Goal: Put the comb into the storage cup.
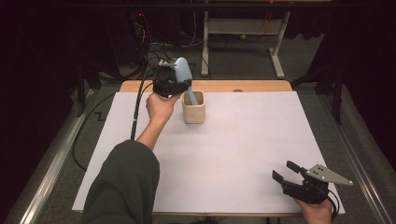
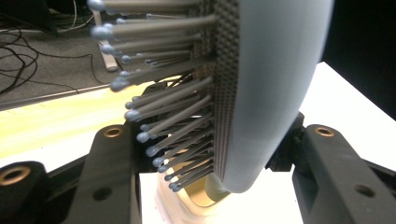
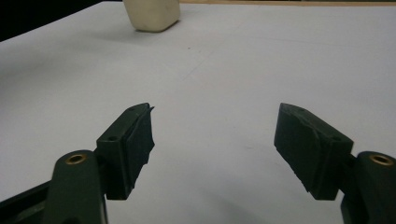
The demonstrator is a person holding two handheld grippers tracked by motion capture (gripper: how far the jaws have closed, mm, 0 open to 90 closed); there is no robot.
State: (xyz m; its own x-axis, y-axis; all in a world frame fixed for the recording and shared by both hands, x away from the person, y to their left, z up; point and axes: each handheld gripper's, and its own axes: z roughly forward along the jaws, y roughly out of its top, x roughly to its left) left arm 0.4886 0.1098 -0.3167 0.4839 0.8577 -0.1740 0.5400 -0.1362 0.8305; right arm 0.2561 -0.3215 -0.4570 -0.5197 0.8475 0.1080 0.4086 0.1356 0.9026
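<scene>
- Your left gripper (image 1: pixel 173 84) is clamped on the pale blue hairbrush (image 1: pixel 183 71), its jaws pressing the brush head from both sides
- In the left gripper view the hairbrush (image 2: pixel 271 93) stands upright between the jaws, bristles (image 2: pixel 168 126) pointing left
- The brush handle dips into the cream cup (image 1: pixel 194 107), which stands on the white surface (image 1: pixel 243 149) near its far edge; the head is above the rim
- Your right gripper (image 1: pixel 286 170) rests at the near right corner of the surface, well apart from the cup, jaws wide and holding nothing
- In the right gripper view the cup (image 3: pixel 152 14) sits far off at the upper left, with bare surface between the jaws
</scene>
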